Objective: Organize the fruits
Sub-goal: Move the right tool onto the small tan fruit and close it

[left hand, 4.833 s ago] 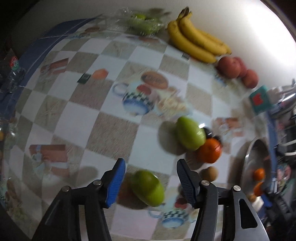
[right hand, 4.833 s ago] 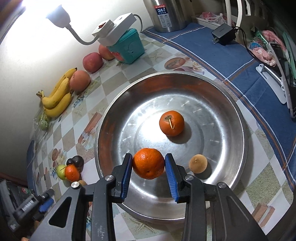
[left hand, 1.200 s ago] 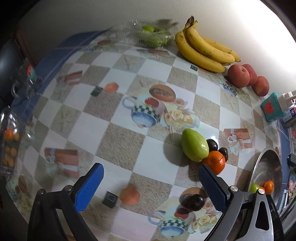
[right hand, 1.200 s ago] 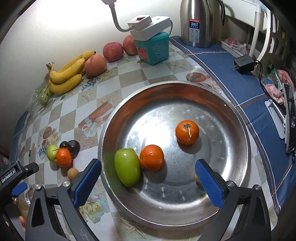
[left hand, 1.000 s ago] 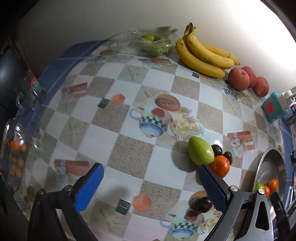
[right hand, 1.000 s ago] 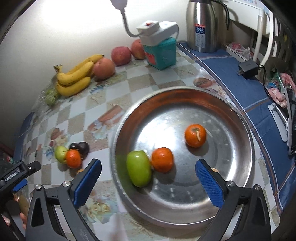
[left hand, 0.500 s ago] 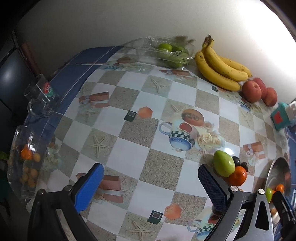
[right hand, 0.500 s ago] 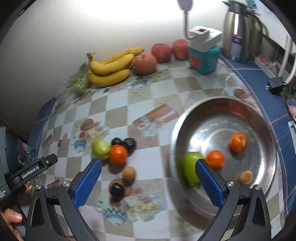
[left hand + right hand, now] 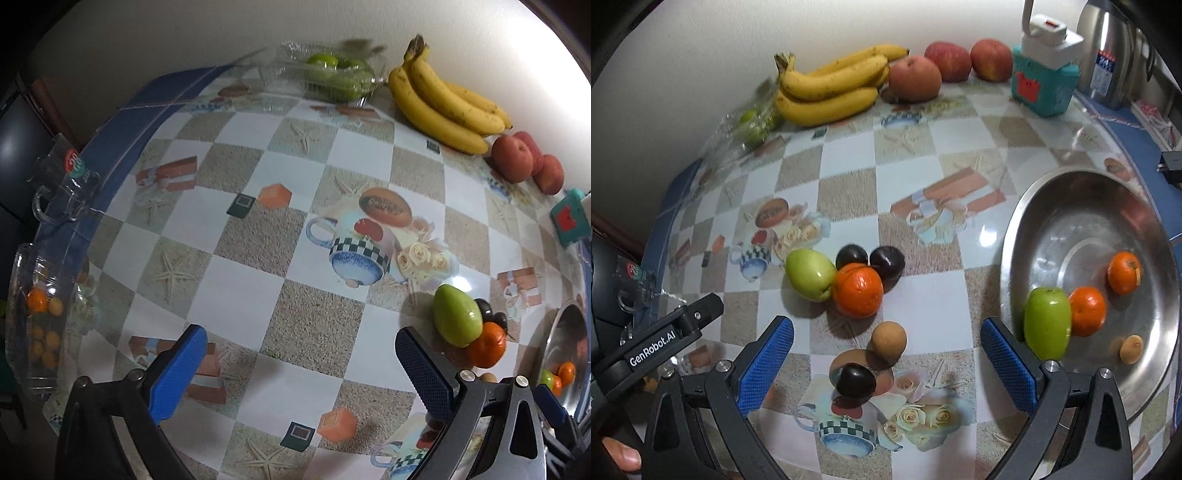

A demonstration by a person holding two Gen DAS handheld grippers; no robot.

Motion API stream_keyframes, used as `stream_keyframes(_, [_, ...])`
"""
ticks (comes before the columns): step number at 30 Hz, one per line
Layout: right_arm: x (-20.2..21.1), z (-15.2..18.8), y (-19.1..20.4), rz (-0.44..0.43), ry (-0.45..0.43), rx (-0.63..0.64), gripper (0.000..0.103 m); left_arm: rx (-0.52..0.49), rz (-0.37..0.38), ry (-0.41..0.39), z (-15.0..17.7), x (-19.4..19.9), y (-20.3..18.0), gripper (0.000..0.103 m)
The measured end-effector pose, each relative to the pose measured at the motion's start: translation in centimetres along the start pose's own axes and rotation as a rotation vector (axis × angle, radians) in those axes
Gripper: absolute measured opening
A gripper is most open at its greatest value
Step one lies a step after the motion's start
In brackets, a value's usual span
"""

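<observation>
A steel bowl (image 9: 1082, 184) at the right holds a green fruit (image 9: 1047, 323), two oranges (image 9: 1087, 311) and a small brown fruit (image 9: 1131, 349). On the tablecloth a green fruit (image 9: 809, 274) touches an orange (image 9: 857, 290) and two dark plums (image 9: 887, 261). Nearer lie a small brown fruit (image 9: 888, 339) and a dark plum (image 9: 856, 380). My right gripper (image 9: 886, 363) is open above those two. My left gripper (image 9: 299, 365) is open over bare cloth, left of the green fruit (image 9: 456, 315) and orange (image 9: 487, 344).
Bananas (image 9: 831, 86), red apples (image 9: 915, 78), a teal box (image 9: 1045, 86) and a steel kettle (image 9: 1108, 55) line the wall. A clear bag of green fruit (image 9: 334, 75) lies at the back. A clear container of small oranges (image 9: 37, 325) and a glass mug (image 9: 62, 188) stand at the left edge.
Both grippers have pulled back and swung left, away from the bowl. The right wrist view now centres on the loose fruit on the cloth. Both stay open.
</observation>
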State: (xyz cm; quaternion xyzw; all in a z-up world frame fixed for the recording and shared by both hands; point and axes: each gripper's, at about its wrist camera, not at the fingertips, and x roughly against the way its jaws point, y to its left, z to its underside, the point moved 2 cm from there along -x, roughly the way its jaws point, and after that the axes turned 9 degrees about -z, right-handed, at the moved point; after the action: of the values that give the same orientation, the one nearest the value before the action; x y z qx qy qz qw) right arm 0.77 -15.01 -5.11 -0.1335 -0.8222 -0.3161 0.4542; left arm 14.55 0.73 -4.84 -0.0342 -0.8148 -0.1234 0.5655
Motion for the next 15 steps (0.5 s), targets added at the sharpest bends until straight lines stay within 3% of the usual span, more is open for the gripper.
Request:
stream_keyframes(13, [-2.1, 0.3, -0.6, 0.025, 0.052, 0.019, 0.101, -0.030, 0.035, 0.091, 0.9, -2.5, -2.2, 0.103])
stream_keyframes(15, [-2.3, 0.4, -0.5, 0.034, 0.054, 0.030, 0.097, -0.040, 0.037, 0.092, 1.1, -2.5, -2.7, 0.103])
